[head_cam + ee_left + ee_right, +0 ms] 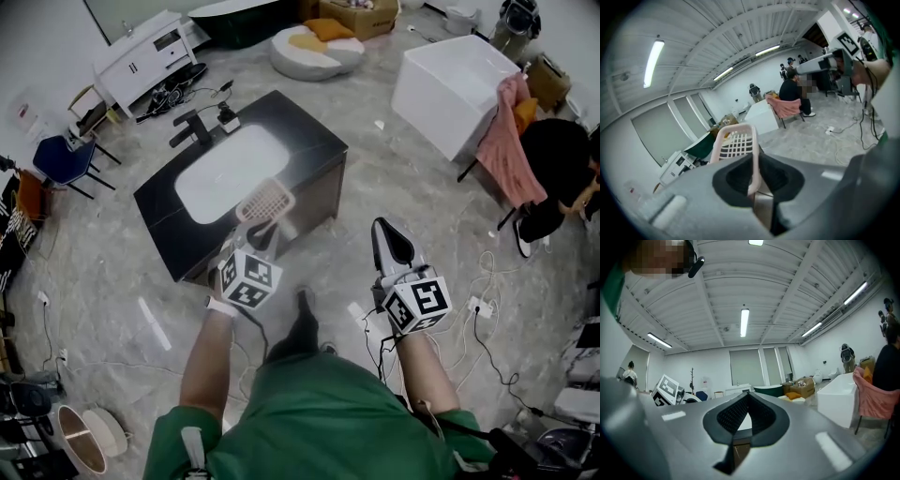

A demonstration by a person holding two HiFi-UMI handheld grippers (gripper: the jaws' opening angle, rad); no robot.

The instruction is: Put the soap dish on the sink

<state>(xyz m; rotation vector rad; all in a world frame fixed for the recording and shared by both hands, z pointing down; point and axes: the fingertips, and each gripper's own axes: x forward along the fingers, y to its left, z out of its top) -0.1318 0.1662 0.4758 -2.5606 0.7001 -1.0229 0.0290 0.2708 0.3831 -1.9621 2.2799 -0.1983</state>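
A pink slotted soap dish (pixel 265 200) is clamped by its edge in my left gripper (pixel 255 232), which is shut on it. The dish hangs above the near edge of the black sink counter (pixel 314 142), just in front of the white basin (pixel 223 171). In the left gripper view the soap dish (pixel 736 143) stands up on edge between the pads of the left gripper (pixel 754 169). My right gripper (pixel 383 231) is held off to the right over the floor, shut with nothing in it; the right gripper (pixel 746 403) shows its pads meeting.
A black faucet (pixel 192 127) stands at the sink's far side. A white tub (pixel 452 82), a chair draped in pink cloth (pixel 506 142) and a seated person in black (pixel 558 173) are at the right. Cables (pixel 487 323) trail over the floor.
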